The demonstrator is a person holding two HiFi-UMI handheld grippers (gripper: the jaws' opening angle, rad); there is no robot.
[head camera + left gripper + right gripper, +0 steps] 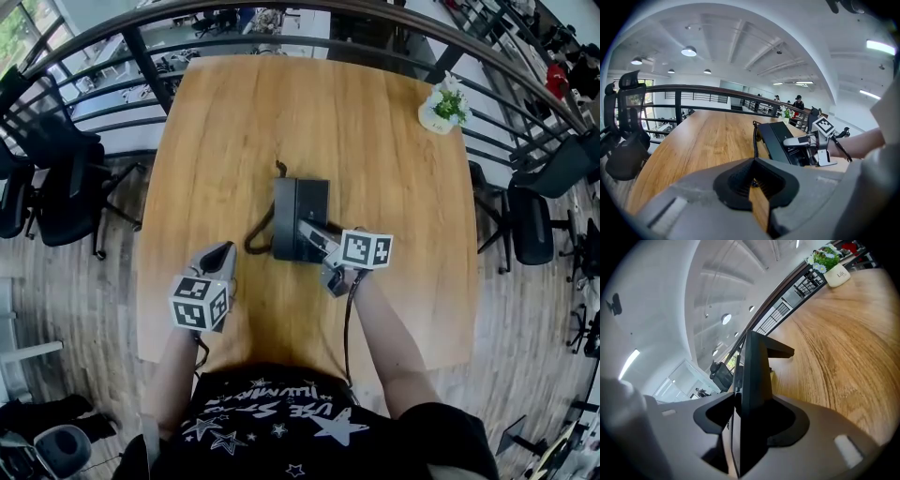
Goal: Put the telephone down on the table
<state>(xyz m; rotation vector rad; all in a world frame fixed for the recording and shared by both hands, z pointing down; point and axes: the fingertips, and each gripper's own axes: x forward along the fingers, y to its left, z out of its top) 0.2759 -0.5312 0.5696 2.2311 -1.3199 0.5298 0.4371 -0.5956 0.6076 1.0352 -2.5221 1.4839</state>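
— 1 thing is asked first: where is the telephone [302, 217] found, and why is it taken at that spot?

— It is seen lying near the middle of the table [281, 112], with its curly cord [258, 234] looped off its left side. Its near right edge is set between the jaws of the right claw [309, 232]. That spot is judged to be chosen because a thin rim can be reached from the near side and the set can be lowered flat.

— Is it clamped?

— The jaws are spread wide, with the dark slab of the telephone standing between them. 1 pad seems to lie against it, but a squeeze by both pads is not shown. The hold is therefore judged slack, as would suit a set already borne by the wood.

— How is that arm posed?

— The forearm [384, 328] is stretched from the near edge toward the far left. The claw is rolled onto its side, so 1 jaw is laid over the telephone and the other is placed on the table side of its rim. The claw is pointed slightly downward.

— And the other 1?

— The left claw [221, 258] is held at the near left, well apart from the telephone. Its tips are brought together with nothing between them, and it is aimed far and down at bare wood. It is judged to be parked out of the way, since 1 claw is enough here. The flower pot [442, 108] at the far right is well clear of both.
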